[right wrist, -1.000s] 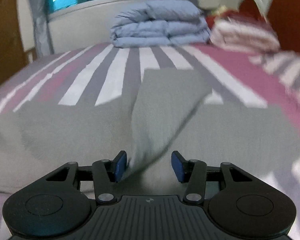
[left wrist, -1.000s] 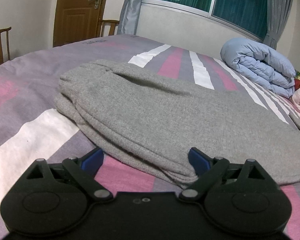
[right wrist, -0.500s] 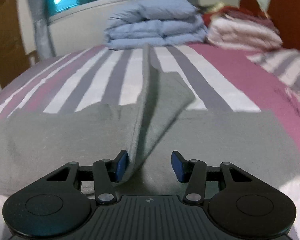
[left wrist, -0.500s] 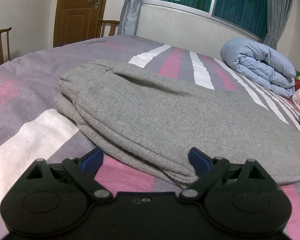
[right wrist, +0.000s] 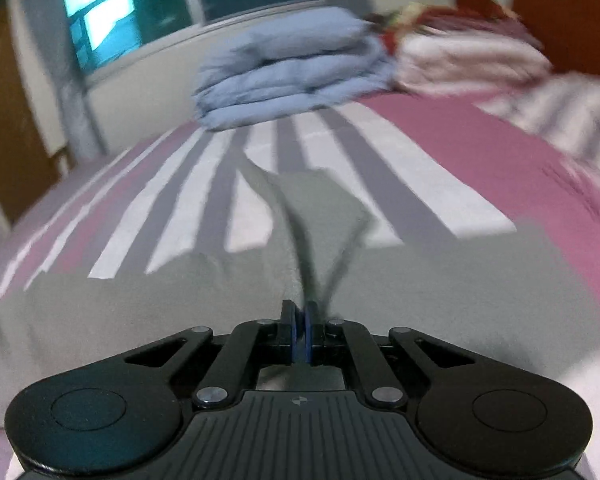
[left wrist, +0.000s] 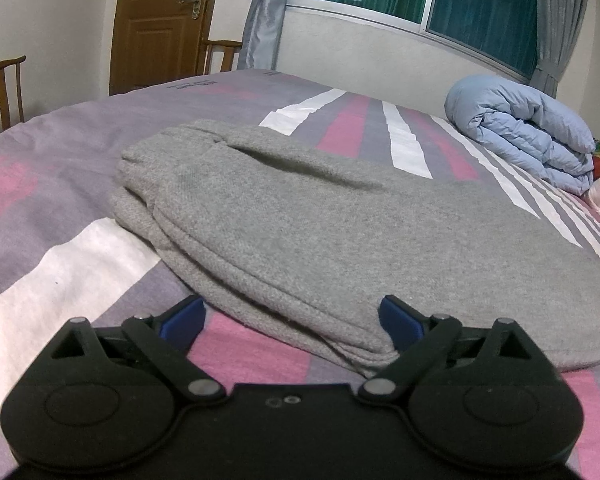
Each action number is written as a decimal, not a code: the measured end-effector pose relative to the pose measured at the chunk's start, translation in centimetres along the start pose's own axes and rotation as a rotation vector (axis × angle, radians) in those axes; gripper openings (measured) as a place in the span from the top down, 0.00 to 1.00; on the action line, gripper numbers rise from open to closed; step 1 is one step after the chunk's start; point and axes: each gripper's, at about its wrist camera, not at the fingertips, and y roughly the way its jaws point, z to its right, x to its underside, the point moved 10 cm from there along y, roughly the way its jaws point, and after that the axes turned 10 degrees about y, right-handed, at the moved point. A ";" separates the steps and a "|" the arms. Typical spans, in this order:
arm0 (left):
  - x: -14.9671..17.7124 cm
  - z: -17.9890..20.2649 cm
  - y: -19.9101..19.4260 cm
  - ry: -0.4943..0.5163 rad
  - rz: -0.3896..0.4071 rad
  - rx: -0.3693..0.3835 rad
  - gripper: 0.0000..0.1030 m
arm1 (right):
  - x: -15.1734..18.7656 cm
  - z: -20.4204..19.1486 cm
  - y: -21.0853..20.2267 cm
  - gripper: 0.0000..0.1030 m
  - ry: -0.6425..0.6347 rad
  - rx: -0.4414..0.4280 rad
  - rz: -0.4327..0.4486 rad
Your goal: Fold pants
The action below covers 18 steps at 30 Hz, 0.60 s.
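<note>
Grey sweatpants (left wrist: 308, 224) lie flat on the striped bed, waistband end toward the left in the left wrist view. My left gripper (left wrist: 292, 320) is open, its blue pads either side of the pants' near folded edge, low over the bed. In the right wrist view my right gripper (right wrist: 300, 320) is shut on a pinched fold of the grey pants (right wrist: 320, 208), which rises from the jaws as a raised flap. The right view is motion-blurred.
A folded light-blue duvet (left wrist: 528, 128) lies at the far side of the bed; it also shows in the right wrist view (right wrist: 296, 68) beside white and red bedding (right wrist: 468, 60). Wooden chairs (left wrist: 0, 88) and a door (left wrist: 160, 20) stand beyond the bed's left edge.
My right gripper has closed on the raised pant fold it was straddling, and its view has shifted. The left gripper has not moved.
</note>
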 end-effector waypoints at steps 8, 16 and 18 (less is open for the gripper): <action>0.1 0.0 -0.1 0.000 0.003 -0.004 0.14 | 0.9 4.6 -2.1 0.96 0.198 -0.073 -0.002; 0.1 0.1 -0.1 -0.002 0.003 -0.006 0.13 | -2.5 -0.3 -2.6 0.47 -0.030 -0.136 0.087; 0.1 0.0 -0.1 -0.005 0.003 -0.006 0.13 | -2.3 -2.7 -2.4 0.47 -0.160 -0.124 0.101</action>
